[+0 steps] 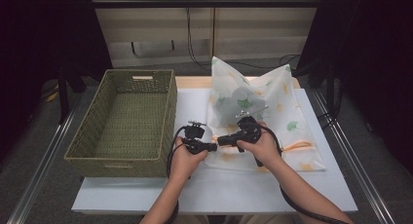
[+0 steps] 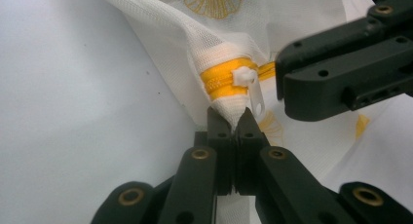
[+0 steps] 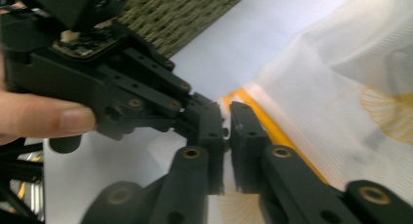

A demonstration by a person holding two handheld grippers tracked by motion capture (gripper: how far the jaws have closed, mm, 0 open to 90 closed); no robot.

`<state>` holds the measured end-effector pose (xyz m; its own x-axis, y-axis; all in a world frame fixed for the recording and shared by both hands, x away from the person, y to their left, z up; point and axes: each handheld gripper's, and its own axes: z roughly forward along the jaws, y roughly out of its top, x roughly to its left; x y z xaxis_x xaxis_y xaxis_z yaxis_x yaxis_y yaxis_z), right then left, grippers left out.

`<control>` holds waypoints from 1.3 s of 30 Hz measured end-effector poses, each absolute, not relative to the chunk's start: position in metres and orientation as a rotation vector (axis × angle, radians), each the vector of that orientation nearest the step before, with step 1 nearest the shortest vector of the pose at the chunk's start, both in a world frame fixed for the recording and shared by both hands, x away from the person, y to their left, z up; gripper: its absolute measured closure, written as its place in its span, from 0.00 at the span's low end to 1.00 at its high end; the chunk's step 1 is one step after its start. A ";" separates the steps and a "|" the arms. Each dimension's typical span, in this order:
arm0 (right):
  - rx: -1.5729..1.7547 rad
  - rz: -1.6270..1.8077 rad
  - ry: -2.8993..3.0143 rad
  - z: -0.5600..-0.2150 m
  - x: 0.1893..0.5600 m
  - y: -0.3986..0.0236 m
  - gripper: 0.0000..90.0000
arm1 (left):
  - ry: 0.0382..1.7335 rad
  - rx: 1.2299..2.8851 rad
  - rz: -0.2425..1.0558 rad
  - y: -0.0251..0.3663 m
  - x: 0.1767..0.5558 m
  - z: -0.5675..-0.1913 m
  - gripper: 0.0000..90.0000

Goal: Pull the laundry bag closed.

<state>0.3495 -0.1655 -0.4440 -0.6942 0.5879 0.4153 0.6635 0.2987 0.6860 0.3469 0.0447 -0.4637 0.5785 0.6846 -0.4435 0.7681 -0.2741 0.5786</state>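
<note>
Sheer white mesh cloth bag (image 1: 263, 107), woven wicker basket (image 1: 127, 121), smooth matt white table (image 1: 219, 190).

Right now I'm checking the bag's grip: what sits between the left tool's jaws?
A corner of the white mesh bag, pinched just below the end of its yellow zipper and white zipper pull. The left gripper view shows the left tool.

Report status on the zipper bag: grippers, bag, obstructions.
Left gripper shut on mesh bag corner beside zipper pull. Right gripper slightly open at yellow zipper, nothing gripped. No obstruction; wicker basket apart, left.
</note>
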 end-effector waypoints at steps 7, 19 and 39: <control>-1.263 -1.398 -2.412 -0.447 0.352 -0.166 0.82 | 1.153 2.018 -0.146 0.044 0.347 -0.462 0.98; -1.271 -1.355 -2.451 -0.449 0.356 -0.158 0.87 | 1.143 2.016 -0.147 0.043 0.346 -0.461 0.99; -1.237 -1.291 -2.580 -0.445 0.352 -0.156 1.00 | 1.136 2.021 -0.146 0.044 0.346 -0.460 0.99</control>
